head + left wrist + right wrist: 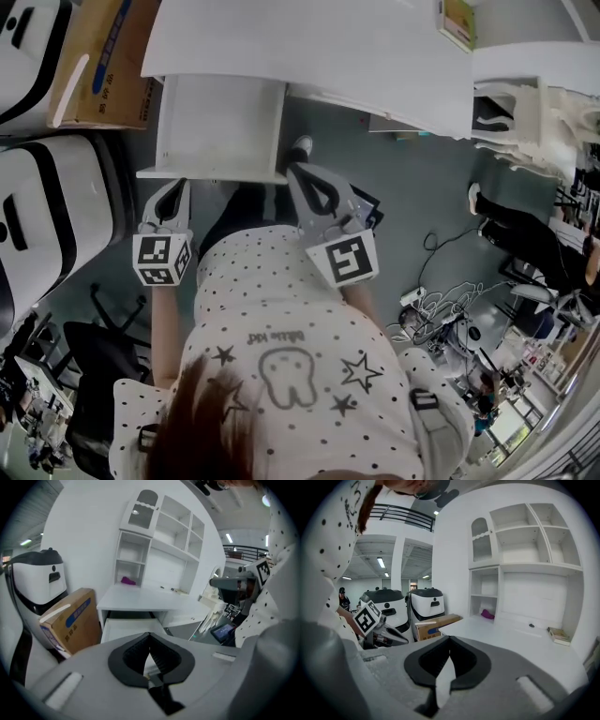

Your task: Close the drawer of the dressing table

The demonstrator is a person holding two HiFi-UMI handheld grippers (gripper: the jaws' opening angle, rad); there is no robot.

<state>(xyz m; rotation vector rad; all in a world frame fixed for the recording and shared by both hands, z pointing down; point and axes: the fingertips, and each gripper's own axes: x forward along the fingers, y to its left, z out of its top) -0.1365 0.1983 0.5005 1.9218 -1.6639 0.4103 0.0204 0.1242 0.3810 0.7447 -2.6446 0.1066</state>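
Note:
The white dressing table [309, 42] has its drawer [220, 122] pulled out toward me, and the inside looks empty. In the head view my left gripper [176, 185] is shut on nothing, just short of the drawer's front edge near its left corner. My right gripper [297, 169] is also shut on nothing, close to the front's right corner. The left gripper view looks over closed jaws [150, 635] at the open drawer [131, 627] below the tabletop [145, 599]. The right gripper view looks over closed jaws [450, 638] across the tabletop [511, 641].
A cardboard box [98, 61] stands left of the drawer, beside two white and black machines [47, 206]. A white shelf unit [159, 541] holding a purple item [127, 580] sits on the table. Cables [441, 309] lie on the floor at right, an office chair [103, 356] at lower left.

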